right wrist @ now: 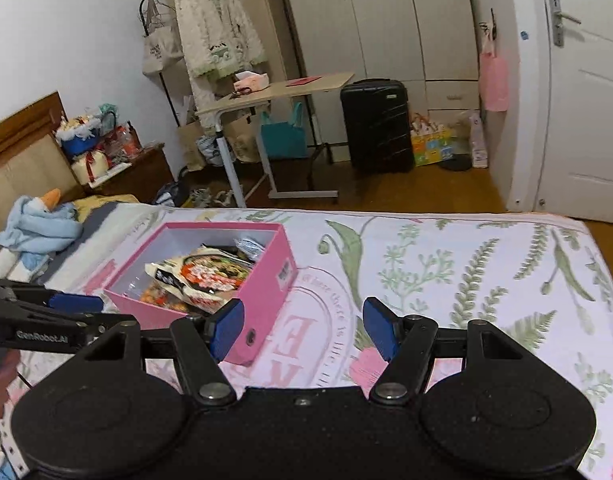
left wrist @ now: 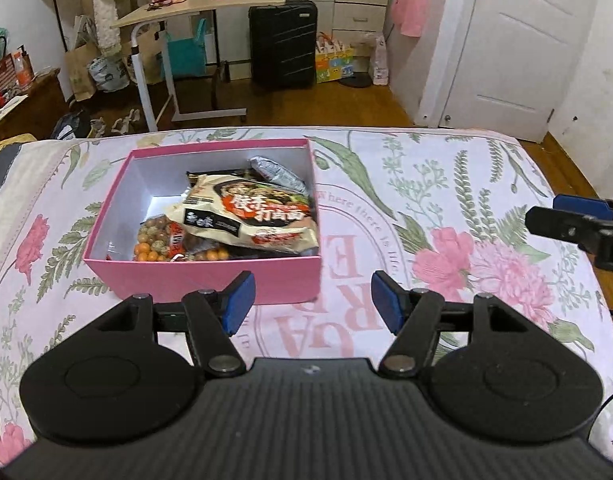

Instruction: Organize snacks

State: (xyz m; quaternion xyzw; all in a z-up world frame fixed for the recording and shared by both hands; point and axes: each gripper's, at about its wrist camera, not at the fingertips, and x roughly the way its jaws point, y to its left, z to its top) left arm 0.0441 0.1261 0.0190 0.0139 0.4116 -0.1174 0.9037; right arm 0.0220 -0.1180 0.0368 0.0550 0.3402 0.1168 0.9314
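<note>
A pink box (left wrist: pixel 210 276) sits on the floral bedspread (left wrist: pixel 446 184). It holds several snacks: a beige noodle packet (left wrist: pixel 250 212) on top, a silver packet (left wrist: pixel 276 172) behind it, and a bag of round orange nuts (left wrist: pixel 158 240). My left gripper (left wrist: pixel 312 306) is open and empty, just in front of the box. My right gripper (right wrist: pixel 300 330) is open and empty, to the right of the box (right wrist: pixel 262 312). Its tip shows at the right edge of the left wrist view (left wrist: pixel 578 220). The left gripper's tip shows at the left edge of the right wrist view (right wrist: pixel 66 308).
Beyond the bed's far edge is wooden floor with a side table (left wrist: pixel 202 4), a black suitcase (left wrist: pixel 282 44), bags and a white door (left wrist: pixel 518 40). A blue plush toy (right wrist: pixel 38 224) lies at the bed's left. The bedspread right of the box is bare.
</note>
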